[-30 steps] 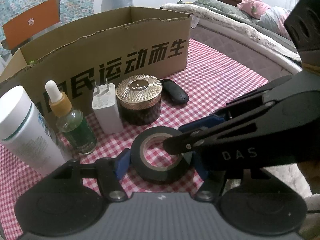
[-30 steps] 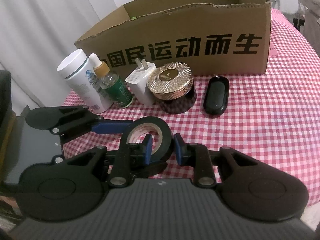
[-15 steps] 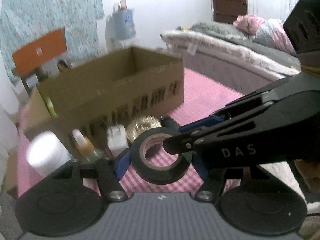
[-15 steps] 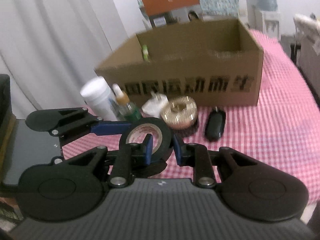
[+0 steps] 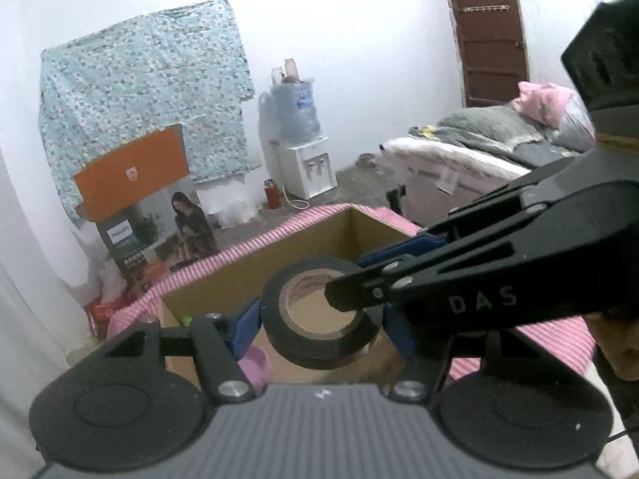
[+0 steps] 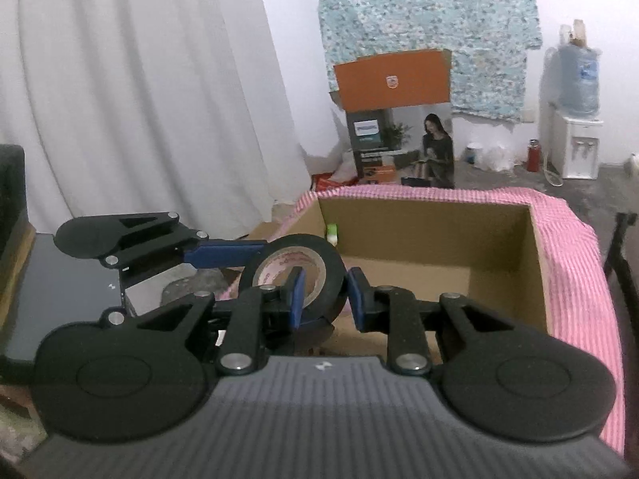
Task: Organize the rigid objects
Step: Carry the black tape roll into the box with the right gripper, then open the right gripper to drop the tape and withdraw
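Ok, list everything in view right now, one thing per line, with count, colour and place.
tape roll: one, black, held over the box by both grippers
cardboard box: one, brown, open, on the checked cloth
small green-capped item: one, inside the box, far left corner
pink item: one, in the box below the left gripper; too hidden to name
tablecloth: one, pink-and-white check, under the box
appliance carton: one, orange and dark, on the floor behind
water dispenser: one, white with blue bottle, by the wall
red flask: one, beside the dispenser
bed: one, grey and white bedding, right
left gripper: blue pads outside the roll
right gripper: clamped across the roll's wall
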{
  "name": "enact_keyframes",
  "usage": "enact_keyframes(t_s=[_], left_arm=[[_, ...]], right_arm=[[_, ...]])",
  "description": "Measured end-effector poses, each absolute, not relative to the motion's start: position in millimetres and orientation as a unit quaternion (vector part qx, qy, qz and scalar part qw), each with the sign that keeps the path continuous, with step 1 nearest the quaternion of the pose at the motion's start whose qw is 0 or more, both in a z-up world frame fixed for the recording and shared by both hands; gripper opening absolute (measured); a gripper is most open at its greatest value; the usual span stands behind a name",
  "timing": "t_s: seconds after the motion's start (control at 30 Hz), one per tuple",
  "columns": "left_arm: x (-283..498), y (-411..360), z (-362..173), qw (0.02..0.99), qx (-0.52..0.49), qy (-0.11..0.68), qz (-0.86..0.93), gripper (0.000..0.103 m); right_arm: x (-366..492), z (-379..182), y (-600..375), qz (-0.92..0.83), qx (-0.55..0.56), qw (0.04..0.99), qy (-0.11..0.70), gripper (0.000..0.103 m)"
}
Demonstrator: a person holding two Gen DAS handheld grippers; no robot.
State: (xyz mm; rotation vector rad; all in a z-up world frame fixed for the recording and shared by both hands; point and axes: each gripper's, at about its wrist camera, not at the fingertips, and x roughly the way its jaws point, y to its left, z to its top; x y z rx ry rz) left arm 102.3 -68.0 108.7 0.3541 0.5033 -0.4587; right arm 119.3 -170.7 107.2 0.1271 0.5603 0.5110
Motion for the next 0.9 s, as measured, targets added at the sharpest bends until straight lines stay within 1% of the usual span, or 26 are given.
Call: enact_keyframes(t_s=[0.07, 0.2, 0.43, 0.7, 0.9], left_arm=[[128.0, -68.5, 111.2, 0.921, 0.169, 0.269, -0.225, 0.067], [176.9, -66.5, 100.6, 0.901, 0.16, 0.332, -0.228, 0.067], [230.5, -65.9, 53.4, 0.85, 0.165, 0.442, -0.235, 0.067], [264.2, -64.8, 15.5, 0.794, 0.14, 0.536, -0.248, 0.067], [279.1, -55.8, -0.8, 0.765, 0.119, 0.582, -0.248, 0.067]], right_arm=[[147.1, 112.0, -171.3, 0.258, 0.072, 0.918, 0.291, 0.024], [208.6, 106.4, -166.5, 0.265, 0.087, 0.893, 0.354, 0.024], [275.8, 62.7, -154.5, 0.258, 0.096, 0.837, 0.474, 0.024], [302.3, 12.6, -144.7, 0.254, 0.105, 0.776, 0.568, 0.024], [321.9, -10.7, -139.6, 0.256, 0.113, 0.744, 0.606, 0.024]])
